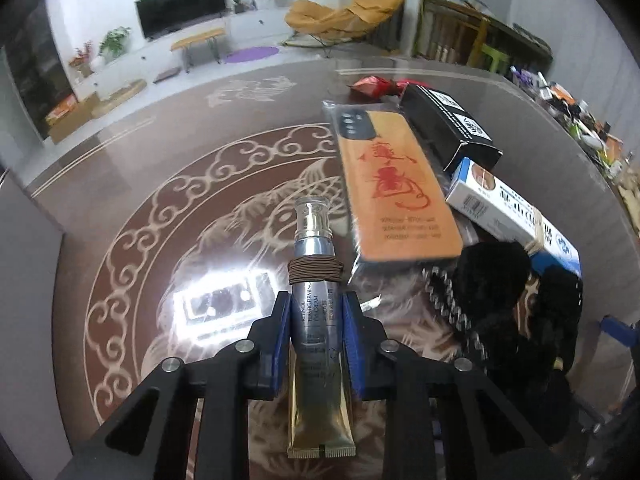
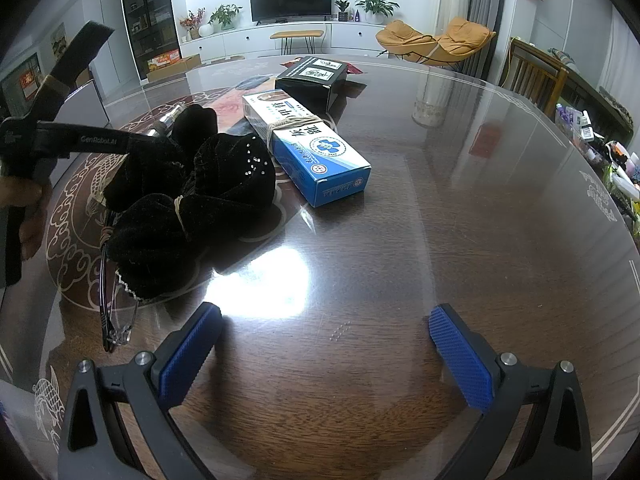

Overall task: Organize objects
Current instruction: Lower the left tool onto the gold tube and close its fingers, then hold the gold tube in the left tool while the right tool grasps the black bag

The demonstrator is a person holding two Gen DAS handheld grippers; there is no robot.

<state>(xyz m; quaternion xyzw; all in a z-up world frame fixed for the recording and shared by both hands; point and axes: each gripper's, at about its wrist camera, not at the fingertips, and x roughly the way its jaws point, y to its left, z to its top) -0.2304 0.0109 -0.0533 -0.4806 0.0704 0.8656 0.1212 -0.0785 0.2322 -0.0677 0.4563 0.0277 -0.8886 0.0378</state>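
Observation:
My left gripper (image 1: pixel 316 300) is shut on a silver-and-gold cream tube (image 1: pixel 316 320) with a brown elastic wound round its neck, held above the table with the cap pointing away. To its right lie an orange phone case in a clear bag (image 1: pixel 394 188), a black box (image 1: pixel 448 128), a blue-and-white box (image 1: pixel 512 212) and a black velvet hair bow (image 1: pixel 520 312). My right gripper (image 2: pixel 326 322) is open and empty over bare table, with the bow (image 2: pixel 192 192), blue-and-white box (image 2: pixel 308 148) and black box (image 2: pixel 312 78) ahead left.
The round brown glass-topped table (image 2: pixel 440 200) has a carved fish pattern. A red wrapper (image 1: pixel 374 86) lies at its far side. Clear-framed glasses (image 2: pixel 116 320) lie beside the bow. The left gripper's handle (image 2: pixel 60 140) shows at the left. Clutter (image 2: pixel 616 168) sits beyond the right rim.

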